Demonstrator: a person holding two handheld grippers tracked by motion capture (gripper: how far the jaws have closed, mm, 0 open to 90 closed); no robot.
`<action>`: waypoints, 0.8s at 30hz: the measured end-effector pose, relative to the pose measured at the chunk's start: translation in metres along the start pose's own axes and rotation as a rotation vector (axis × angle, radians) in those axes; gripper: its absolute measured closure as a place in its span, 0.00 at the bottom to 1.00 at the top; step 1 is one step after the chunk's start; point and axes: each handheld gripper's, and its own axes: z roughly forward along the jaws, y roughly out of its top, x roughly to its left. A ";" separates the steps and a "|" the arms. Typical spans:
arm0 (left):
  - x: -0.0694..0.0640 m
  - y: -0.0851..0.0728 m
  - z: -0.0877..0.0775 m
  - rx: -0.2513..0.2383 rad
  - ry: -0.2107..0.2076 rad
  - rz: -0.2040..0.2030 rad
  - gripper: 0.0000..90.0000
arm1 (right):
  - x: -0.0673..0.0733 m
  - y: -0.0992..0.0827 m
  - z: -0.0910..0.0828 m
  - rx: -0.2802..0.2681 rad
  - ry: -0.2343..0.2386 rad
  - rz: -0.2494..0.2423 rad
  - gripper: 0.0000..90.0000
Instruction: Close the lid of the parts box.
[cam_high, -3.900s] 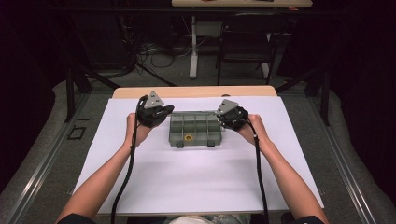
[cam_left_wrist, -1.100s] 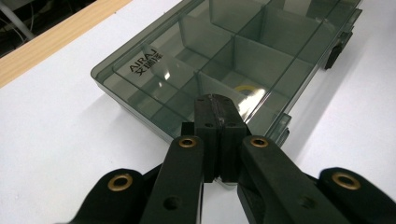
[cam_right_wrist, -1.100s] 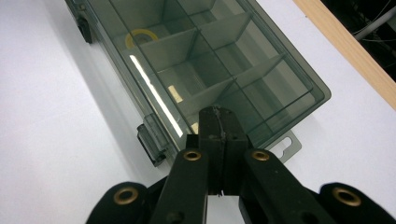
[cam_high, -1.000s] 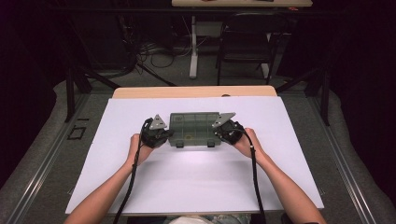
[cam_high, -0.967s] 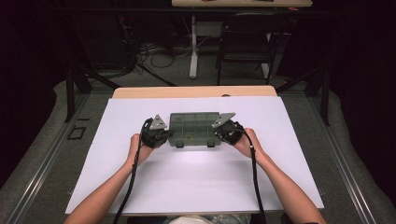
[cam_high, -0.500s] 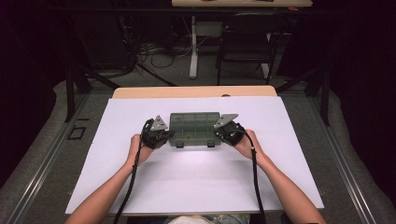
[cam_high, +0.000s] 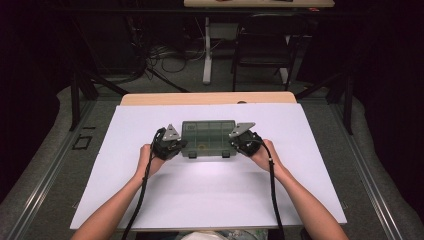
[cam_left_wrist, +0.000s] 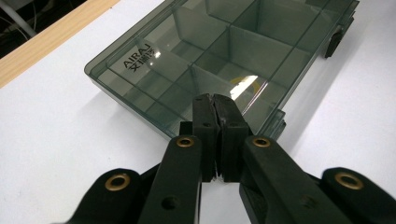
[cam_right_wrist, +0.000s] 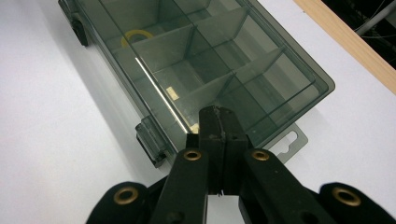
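A smoky see-through compartment box (cam_high: 207, 136) lies shut in the middle of the white table. Its lid carries lettering (cam_left_wrist: 136, 56), and a yellow ring (cam_left_wrist: 246, 84) lies in one compartment. My left gripper (cam_high: 183, 145) stands at the box's left end, its tips (cam_left_wrist: 215, 100) over the lid near the front corner. Its jaws have just been opening by a hair, but they look shut, with nothing between them. At the right end my right gripper (cam_high: 231, 145) is shut and empty, its tips (cam_right_wrist: 217, 112) over the lid (cam_right_wrist: 210, 51) by the front latch (cam_right_wrist: 152, 140).
A white sheet (cam_high: 210, 195) covers the table, with a wooden edge (cam_high: 207, 98) at the back. A second dark latch (cam_right_wrist: 77, 23) sits farther along the box front, and a hang tab (cam_right_wrist: 292, 140) sticks out at its right end. A chair (cam_high: 262, 45) and floor cables lie beyond.
Since the oldest frame both grippers have come down from the box's far corners to its two ends. Over the last second the hands and the box have stayed put.
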 end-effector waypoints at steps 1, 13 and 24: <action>0.000 0.000 0.000 0.003 0.007 0.001 0.94 | 0.000 0.000 0.000 0.000 -0.002 0.006 1.00; 0.001 0.004 -0.018 0.001 0.015 -0.013 0.38 | -0.001 0.006 -0.012 -0.010 0.003 0.067 0.32; -0.005 -0.002 -0.046 -0.033 0.011 -0.023 0.14 | 0.007 0.006 -0.034 -0.050 0.021 0.083 0.08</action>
